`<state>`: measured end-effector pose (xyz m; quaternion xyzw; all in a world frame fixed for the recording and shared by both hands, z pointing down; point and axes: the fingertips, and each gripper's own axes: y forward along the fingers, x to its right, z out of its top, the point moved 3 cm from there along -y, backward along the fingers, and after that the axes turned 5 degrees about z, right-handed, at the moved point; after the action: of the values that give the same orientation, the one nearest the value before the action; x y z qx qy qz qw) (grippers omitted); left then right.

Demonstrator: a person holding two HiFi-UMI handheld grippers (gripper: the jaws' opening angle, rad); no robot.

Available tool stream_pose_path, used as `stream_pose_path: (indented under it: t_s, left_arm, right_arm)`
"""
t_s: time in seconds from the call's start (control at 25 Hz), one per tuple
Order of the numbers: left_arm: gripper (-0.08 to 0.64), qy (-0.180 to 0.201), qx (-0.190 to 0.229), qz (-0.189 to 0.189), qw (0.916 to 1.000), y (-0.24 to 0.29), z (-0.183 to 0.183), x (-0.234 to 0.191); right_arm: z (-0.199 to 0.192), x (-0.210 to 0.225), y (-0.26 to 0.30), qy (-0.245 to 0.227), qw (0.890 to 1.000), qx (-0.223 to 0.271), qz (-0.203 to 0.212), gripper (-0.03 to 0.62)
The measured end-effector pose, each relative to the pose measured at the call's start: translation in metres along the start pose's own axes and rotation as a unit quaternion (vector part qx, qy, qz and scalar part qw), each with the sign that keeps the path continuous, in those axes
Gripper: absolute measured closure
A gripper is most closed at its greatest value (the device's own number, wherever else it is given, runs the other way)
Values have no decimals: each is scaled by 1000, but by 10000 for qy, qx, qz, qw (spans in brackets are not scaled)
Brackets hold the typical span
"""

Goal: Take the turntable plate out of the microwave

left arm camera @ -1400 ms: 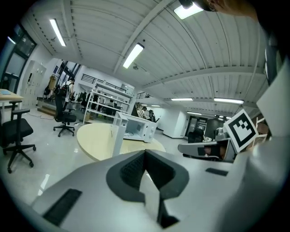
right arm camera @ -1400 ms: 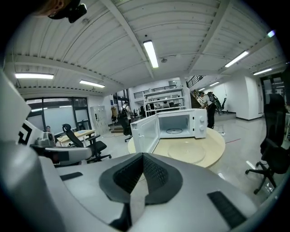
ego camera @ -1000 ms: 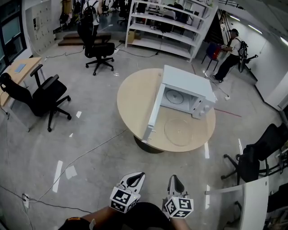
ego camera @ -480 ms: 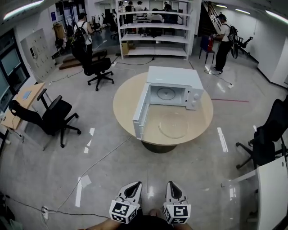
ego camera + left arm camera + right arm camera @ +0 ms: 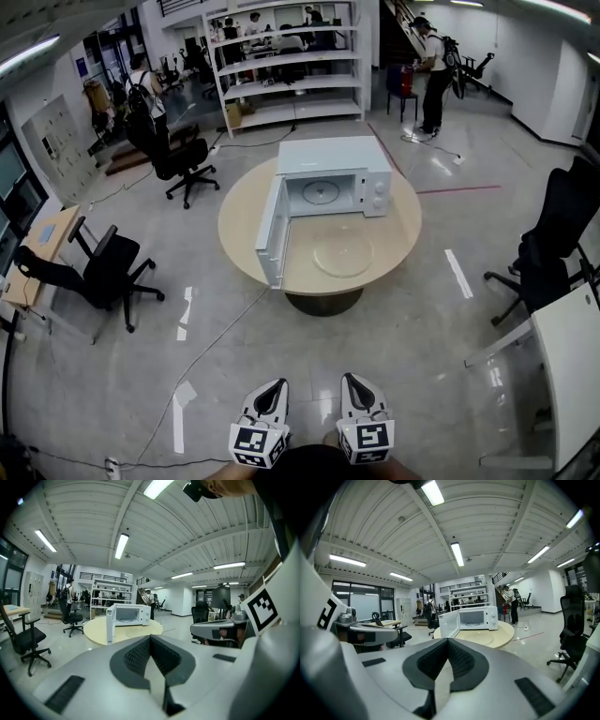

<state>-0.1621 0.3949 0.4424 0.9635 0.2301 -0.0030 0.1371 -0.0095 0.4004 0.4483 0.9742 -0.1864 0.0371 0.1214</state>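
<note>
Your left gripper [image 5: 272,394] and right gripper [image 5: 356,389] hang low in front of you, well apart from the round tabletop [image 5: 244,220]. Both have their fingers [image 5: 136,656] pressed together with nothing between them. A clear glass plate [image 5: 342,253] lies flat on the tabletop just in front of the microwave [image 5: 333,155], whose door [image 5: 272,234] stands open. A round shape also shows on the oven floor, too small to tell what it is. Expect the plate to be heavy, stiff, slick and breakable. Take it by the rim at opposite edges and keep it level.
</note>
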Motion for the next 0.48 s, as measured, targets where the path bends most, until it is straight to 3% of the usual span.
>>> stream_pose_path:
  t_s: [0.48]
  left_arm:
    - [514,-32,114,-218,9997,-49,1,-49]
  right_arm:
    - [-4,-73,-12,-113,9992,-93,-370,575]
